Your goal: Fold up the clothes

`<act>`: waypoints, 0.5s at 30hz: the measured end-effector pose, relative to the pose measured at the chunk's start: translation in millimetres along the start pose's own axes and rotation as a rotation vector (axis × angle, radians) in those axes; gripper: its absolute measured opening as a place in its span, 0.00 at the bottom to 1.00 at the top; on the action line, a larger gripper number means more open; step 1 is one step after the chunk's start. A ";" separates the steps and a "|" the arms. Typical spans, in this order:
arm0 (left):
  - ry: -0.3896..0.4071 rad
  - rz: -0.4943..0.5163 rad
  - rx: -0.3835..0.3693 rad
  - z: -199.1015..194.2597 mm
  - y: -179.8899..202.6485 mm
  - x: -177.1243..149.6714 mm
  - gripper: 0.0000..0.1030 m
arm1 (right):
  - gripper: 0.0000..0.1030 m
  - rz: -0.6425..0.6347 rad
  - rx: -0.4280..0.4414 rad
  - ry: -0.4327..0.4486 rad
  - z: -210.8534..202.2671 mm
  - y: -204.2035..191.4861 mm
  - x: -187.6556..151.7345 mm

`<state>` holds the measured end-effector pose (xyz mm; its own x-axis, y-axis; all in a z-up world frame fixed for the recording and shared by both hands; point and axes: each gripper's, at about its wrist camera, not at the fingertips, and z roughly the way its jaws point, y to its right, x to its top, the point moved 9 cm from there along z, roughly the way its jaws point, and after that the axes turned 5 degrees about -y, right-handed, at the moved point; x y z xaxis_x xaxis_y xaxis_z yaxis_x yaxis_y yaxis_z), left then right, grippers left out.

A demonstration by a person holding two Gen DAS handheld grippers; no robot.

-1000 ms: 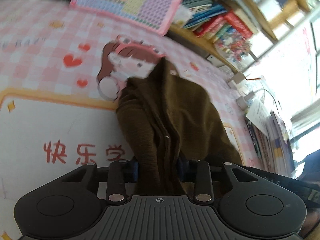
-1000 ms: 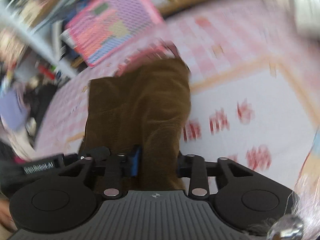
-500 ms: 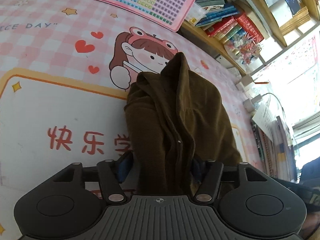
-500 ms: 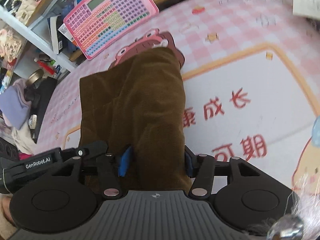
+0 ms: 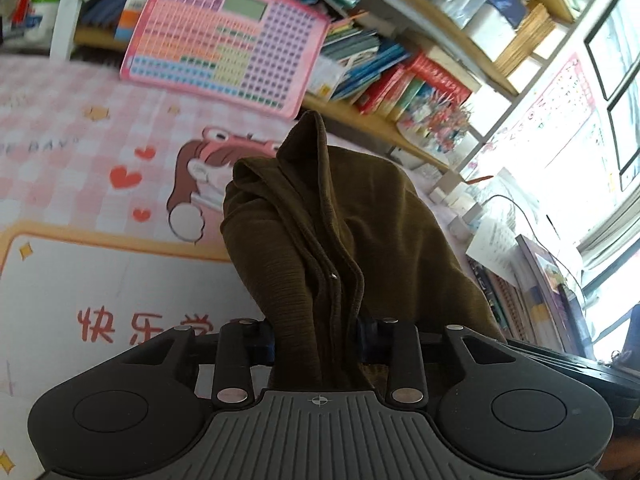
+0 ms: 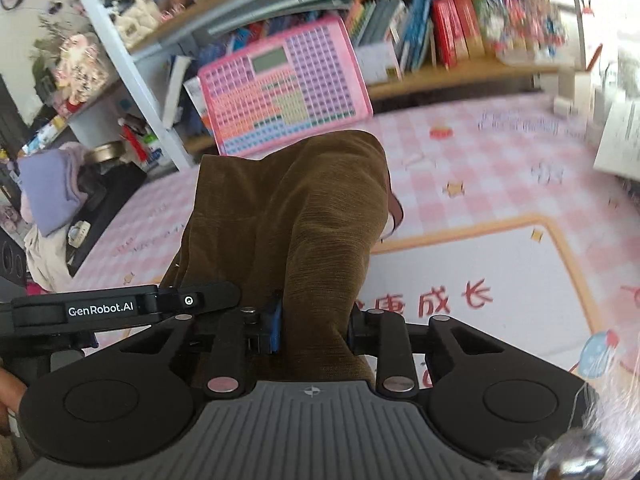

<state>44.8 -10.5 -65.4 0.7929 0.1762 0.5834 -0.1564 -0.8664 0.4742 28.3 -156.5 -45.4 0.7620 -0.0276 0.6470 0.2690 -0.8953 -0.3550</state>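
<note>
A brown ribbed garment [image 5: 340, 208] hangs bunched over the pink cartoon desk mat [image 5: 80, 272]. Its near edge, with a seam and a small button, runs down into my left gripper [image 5: 316, 340], whose jaws are closing with the blue pads pressed on the cloth from both sides. In the right wrist view the same garment [image 6: 312, 208] rises as a smooth fold from my right gripper [image 6: 314, 328], whose jaws are also closing on the cloth between them. The left gripper's body [image 6: 120, 308] shows just to the left of the right one.
A pink toy keypad board [image 5: 224, 36] leans against the bookshelf [image 5: 400, 80] behind the mat. Papers, books and a cable [image 5: 496, 240] lie at the right edge by the window. A loose sheet [image 6: 620, 140] lies on the mat's far right. A purple cloth pile [image 6: 48, 192] lies left.
Both grippers' jaws spread wider half a second ago and have narrowed on the cloth again. Both hands have risen with the garment, and the views now take in more of the shelf.
</note>
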 end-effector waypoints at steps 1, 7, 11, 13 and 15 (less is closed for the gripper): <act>0.006 0.010 0.008 -1.9 3.0 0.0 0.31 | 0.25 -0.006 0.001 0.004 -1.4 0.4 0.1; 0.042 0.000 0.047 -6.3 14.7 -2.3 0.31 | 0.25 -0.055 0.026 0.014 -7.8 3.6 2.5; 0.069 -0.020 0.085 -5.7 27.7 -2.5 0.31 | 0.25 -0.095 0.062 0.016 -12.4 12.3 8.4; 0.074 -0.026 0.107 -4.9 36.2 -3.8 0.31 | 0.25 -0.105 0.083 0.006 -15.2 17.6 10.3; 0.079 -0.031 0.124 -3.6 45.7 -6.2 0.31 | 0.25 -0.114 0.100 0.002 -20.2 25.0 11.8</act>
<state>30.6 -49.5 -45.0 0.7463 0.2358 0.6224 -0.0546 -0.9103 0.4104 32.1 -188.2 -33.0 0.7221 0.0707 0.6882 0.4108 -0.8442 -0.3443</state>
